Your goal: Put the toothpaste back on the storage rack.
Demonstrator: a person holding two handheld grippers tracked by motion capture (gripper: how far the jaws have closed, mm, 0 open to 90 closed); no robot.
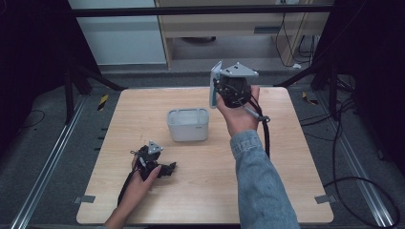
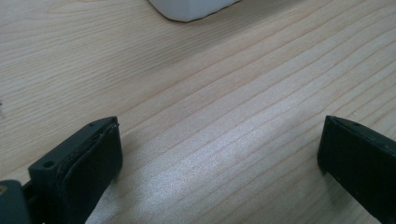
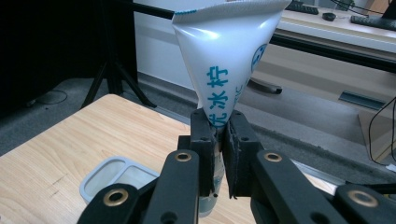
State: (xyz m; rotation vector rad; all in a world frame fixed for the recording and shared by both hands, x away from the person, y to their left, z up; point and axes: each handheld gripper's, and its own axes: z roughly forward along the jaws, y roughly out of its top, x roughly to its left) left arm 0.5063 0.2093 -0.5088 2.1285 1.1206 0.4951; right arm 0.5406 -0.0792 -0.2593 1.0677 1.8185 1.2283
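1. The right gripper (image 1: 216, 90) is held up in the air above the far half of the desk (image 1: 286, 191), toward its right edge; its jaws are clamped tight on a white pouch (image 3: 229, 60), pinching it flat low down, so the pouch rises from the pads like a fan.
2. The pouch is glossy, soft plastic film with blue printed characters and a crimped top seam; in the high view it shows as a pale upright strip (image 1: 215, 83) at the gripper's far-left side.
3. A white plastic tub (image 1: 187, 124) — rectangular, with rounded corners and a thick rim — stands open near the middle of the desk, just left of the raised forearm and below the pouch's level. Nothing lies between the pouch and the tub.
4. The left gripper (image 1: 168, 169) rests low near the front-left part of the desk; its black jaws stand wide apart with only bare wood between them, the tub's corner (image 2: 191, 9) well ahead.
5. The desk is pale wood-grain laminate, smooth and faintly shiny. Cables and dark stand legs sit on the grey floor around it.
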